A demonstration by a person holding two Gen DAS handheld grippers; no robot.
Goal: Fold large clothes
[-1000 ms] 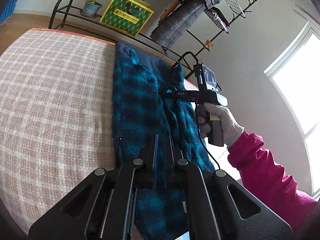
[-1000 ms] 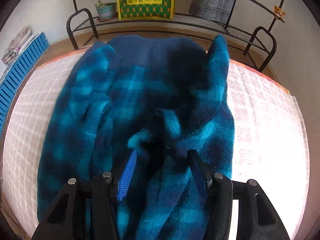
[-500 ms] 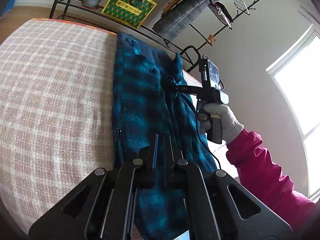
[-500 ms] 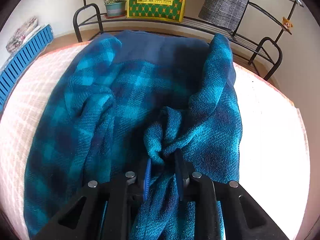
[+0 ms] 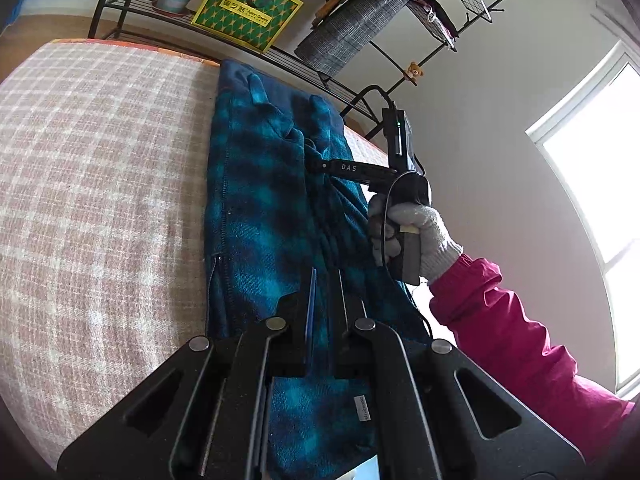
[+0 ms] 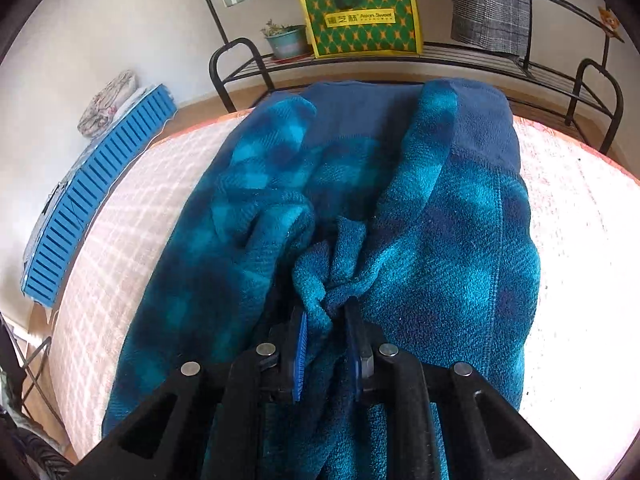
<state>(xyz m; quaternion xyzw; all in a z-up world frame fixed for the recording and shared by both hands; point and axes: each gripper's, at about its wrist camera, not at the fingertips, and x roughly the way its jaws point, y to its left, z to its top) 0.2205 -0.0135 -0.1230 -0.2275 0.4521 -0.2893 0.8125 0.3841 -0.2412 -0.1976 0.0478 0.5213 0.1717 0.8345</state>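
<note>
A teal and navy plaid fleece garment (image 5: pixel 264 216) lies lengthwise on the pink checked table (image 5: pixel 88 168). My left gripper (image 5: pixel 325 280) is shut on the garment's near edge. My right gripper (image 6: pixel 326 316) is shut on a bunched fold of the fleece (image 6: pixel 332 264) near the middle of the garment. In the left wrist view the right gripper (image 5: pixel 316 165) reaches in from the right, held by a gloved hand (image 5: pixel 416 232) with a magenta sleeve.
A black metal rack (image 6: pixel 440 56) stands behind the table with a green and yellow box (image 6: pixel 360 16), a potted plant (image 6: pixel 286 40) and a grey plaid coat (image 6: pixel 492 4). A blue slatted crate (image 6: pixel 92 208) is at the left. A bright window (image 5: pixel 600 184) is at the right.
My right gripper closed on the fleece fold and pulled it across to the right. The left gripper kept its grip and shifted slightly.
</note>
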